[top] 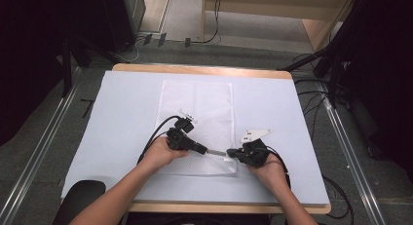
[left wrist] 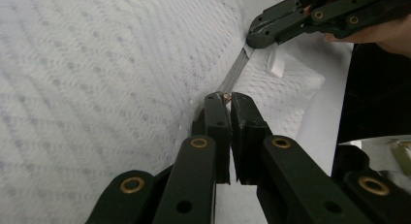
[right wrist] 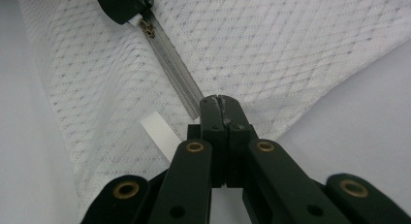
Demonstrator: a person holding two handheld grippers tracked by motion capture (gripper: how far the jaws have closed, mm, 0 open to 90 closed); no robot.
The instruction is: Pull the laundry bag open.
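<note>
I count one white mesh bag (top: pixel 195 122) with one zipper (right wrist: pixel 174 66) and one white tab (right wrist: pixel 159 129), two grippers, one table (top: pixel 117 132).

Setting: lab-style recording room | Evidence: wooden table (top: pixel 204 69) covered in white sheeting, metal floor rails (top: pixel 36 152), black stands (top: pixel 65 64), loose cables (top: pixel 316 101) across grey carpet (top: pixel 243 49), dark curtains (top: pixel 29 54).
</note>
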